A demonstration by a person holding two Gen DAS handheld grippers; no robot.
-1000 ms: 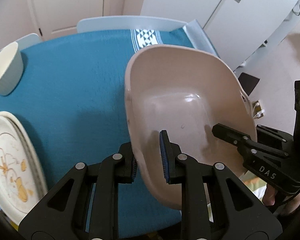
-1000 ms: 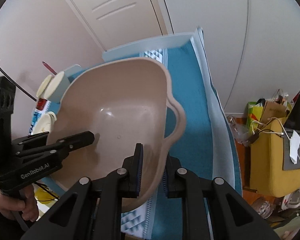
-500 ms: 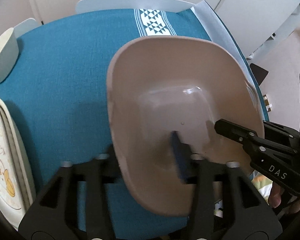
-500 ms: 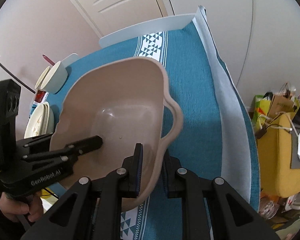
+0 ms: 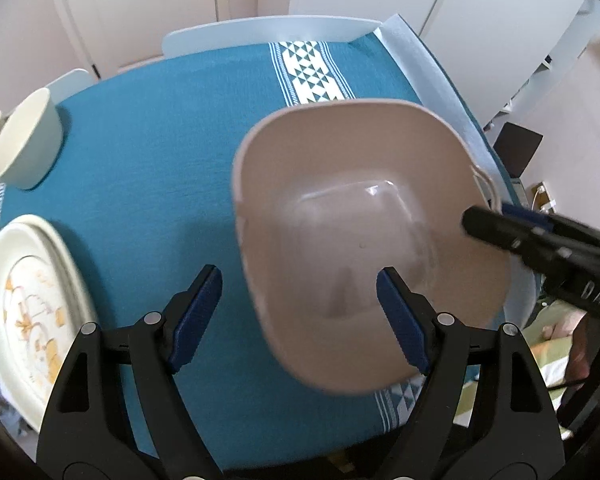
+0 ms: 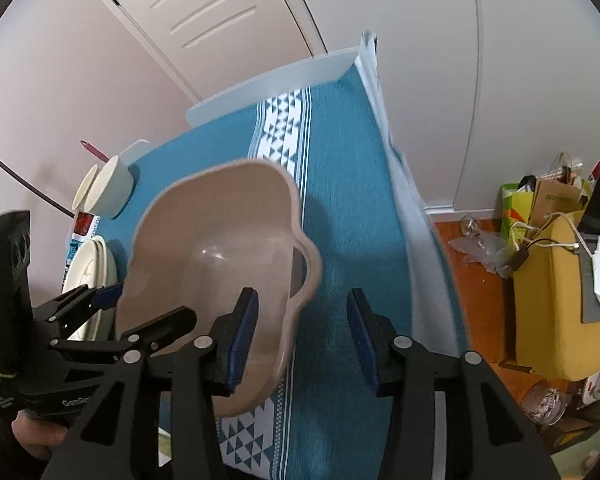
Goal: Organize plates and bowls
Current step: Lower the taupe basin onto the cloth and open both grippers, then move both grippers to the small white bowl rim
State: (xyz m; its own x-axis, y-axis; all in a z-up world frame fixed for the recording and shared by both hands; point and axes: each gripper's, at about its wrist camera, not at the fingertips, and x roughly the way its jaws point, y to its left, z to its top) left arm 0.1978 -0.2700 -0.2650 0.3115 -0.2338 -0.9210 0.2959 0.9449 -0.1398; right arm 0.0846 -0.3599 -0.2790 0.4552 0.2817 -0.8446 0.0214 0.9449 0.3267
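A large beige basin [image 5: 360,216] with side handles rests on the blue tablecloth [image 5: 148,160], near the table's right front; it also shows in the right wrist view [image 6: 220,248]. My left gripper [image 5: 300,316] is open, its jaws astride the basin's near left rim without touching. My right gripper [image 6: 302,338] is open, astride the basin's right rim by the handle. A stack of white plates [image 5: 28,304] with a yellow print lies at the left. Two cream bowls [image 5: 24,144] lie on their sides at the far left.
The table's right edge has a pale strip [image 6: 404,208]. A white door [image 6: 220,12] and walls stand behind. A yellow box [image 6: 560,300] and bags sit on the floor to the right. A red-printed item [image 6: 85,222] lies beside the bowls.
Both grippers have opened and let go of the basin's rim. The basin has come down from a tilted hold onto the tablecloth.
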